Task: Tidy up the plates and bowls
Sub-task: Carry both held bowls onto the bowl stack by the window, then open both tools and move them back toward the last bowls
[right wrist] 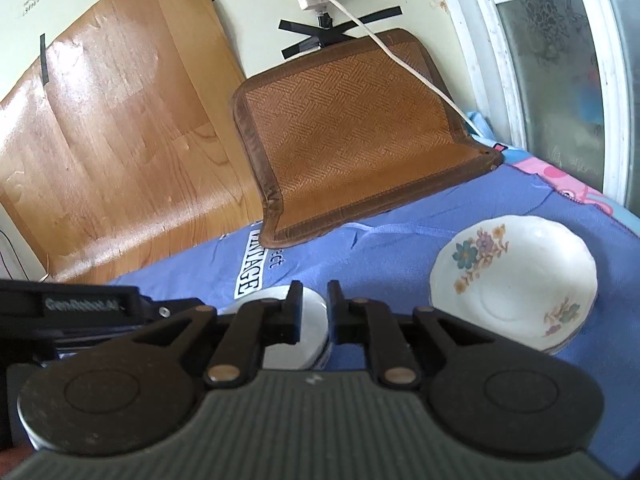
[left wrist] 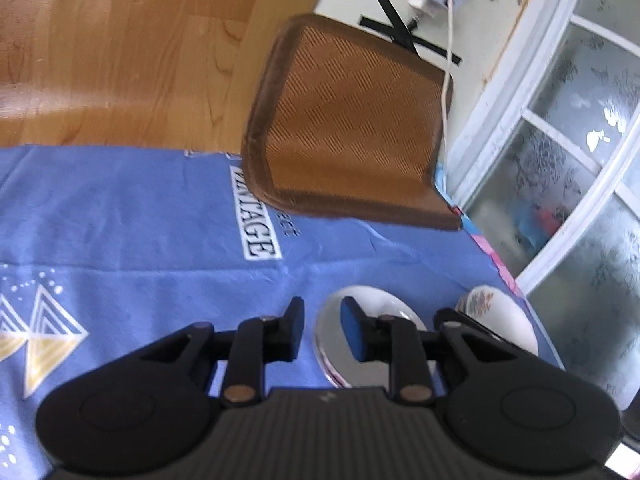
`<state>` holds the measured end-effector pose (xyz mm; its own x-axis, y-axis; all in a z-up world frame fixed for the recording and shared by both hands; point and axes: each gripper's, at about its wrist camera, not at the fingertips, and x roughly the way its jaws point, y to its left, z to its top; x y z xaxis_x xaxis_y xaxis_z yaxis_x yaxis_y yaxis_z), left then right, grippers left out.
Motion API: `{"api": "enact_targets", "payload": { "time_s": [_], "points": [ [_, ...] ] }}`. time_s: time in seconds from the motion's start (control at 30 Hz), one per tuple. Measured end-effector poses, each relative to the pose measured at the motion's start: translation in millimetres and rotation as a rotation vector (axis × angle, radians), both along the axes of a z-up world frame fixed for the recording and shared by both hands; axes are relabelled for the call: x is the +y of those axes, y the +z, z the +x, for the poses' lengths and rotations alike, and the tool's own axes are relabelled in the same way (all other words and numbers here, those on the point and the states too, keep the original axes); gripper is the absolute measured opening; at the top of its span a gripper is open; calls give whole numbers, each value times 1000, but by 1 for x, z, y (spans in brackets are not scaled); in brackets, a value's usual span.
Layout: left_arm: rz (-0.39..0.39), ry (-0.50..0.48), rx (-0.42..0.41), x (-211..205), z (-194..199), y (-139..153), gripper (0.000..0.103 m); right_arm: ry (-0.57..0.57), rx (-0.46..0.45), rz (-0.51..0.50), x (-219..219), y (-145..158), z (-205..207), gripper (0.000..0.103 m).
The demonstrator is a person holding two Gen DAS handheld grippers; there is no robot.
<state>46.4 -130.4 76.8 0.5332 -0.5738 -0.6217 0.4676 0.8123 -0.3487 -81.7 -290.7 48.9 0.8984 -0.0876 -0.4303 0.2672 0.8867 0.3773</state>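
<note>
Right now my left gripper (left wrist: 320,326) sits low in its frame with the jaws a narrow way apart and nothing between the pads; the right-hand finger (left wrist: 354,330) overlaps the rim of a shiny silvery plate (left wrist: 340,344) lying on the blue cloth (left wrist: 140,220), though I cannot tell whether it touches. Just right of that plate, at the lower right of the left wrist view, I see part of the floral bowl (left wrist: 492,316). From the right wrist view, my right gripper (right wrist: 314,312) also stands only slightly parted, empty, with the silvery plate (right wrist: 312,320) behind its left finger. The floral bowl (right wrist: 516,276) rests on the cloth at the right middle of that frame, apart from the gripper. A woven brown mat (right wrist: 360,136) leans up the wall beyond, with a white cable (right wrist: 400,56) draped across it
</note>
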Motion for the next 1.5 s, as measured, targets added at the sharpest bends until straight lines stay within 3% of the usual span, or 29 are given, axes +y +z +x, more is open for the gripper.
{"api": "enact_targets", "payload": {
  "time_s": [0.37,0.67,0.9,1.27,1.4,1.5],
  "points": [
    [-28,118,27,46,16,-14,21,125,-15,-85,36,8,9,16],
    [72,265,2,102,20,-35,21,187,83,-46,54,-13,33,16],
    [146,417,-45,161,25,-44,21,203,10,-108,76,10,34,16],
    [219,729,-63,295,24,-68,22,445,70,-94,158,6,88,16],
    [258,859,-108,333,22,-74,22,557,108,-66,196,5,116,17],
    [200,884,-112,344,21,-76,23,627,126,-63,232,7,143,18]
  ]
}}
